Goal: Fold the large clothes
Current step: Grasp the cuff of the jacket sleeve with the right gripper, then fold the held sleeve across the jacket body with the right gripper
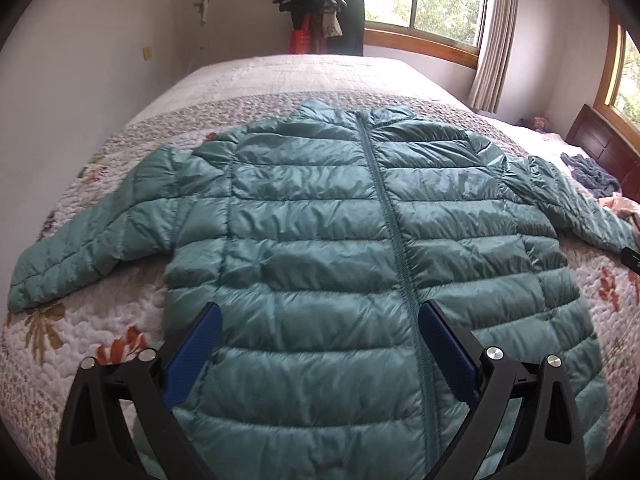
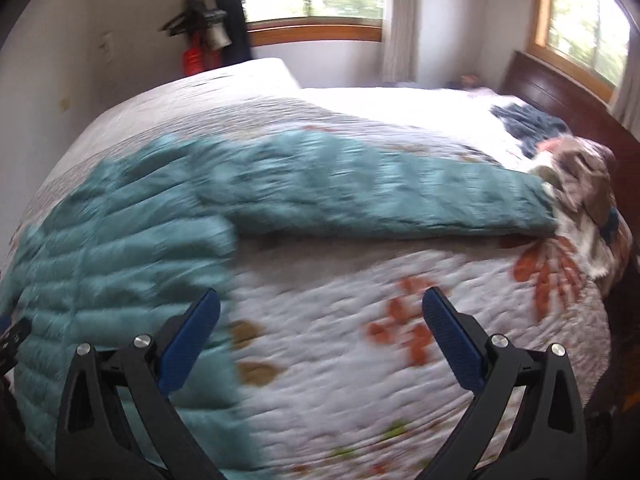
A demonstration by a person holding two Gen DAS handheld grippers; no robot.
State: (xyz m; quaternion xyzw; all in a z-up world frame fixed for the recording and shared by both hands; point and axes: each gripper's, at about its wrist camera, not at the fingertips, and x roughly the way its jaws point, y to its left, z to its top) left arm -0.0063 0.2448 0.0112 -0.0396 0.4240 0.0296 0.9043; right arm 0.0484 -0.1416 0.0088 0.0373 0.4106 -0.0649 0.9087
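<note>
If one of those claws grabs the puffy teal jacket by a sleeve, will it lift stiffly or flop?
Probably flop: the jacket lies limp on the quilt. Its puffed, quilted panels suggest it is light. The shiny shell may be slippery.

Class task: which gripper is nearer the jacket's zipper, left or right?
Left. The left gripper hangs open over the teal puffer jacket, its right finger beside the zipper. The right gripper is open over the floral quilt, off the jacket's side.

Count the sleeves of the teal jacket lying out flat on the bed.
2: one sleeve reaches left, the other sleeve reaches right toward the crumpled clothes. Neither is folded in.
</note>
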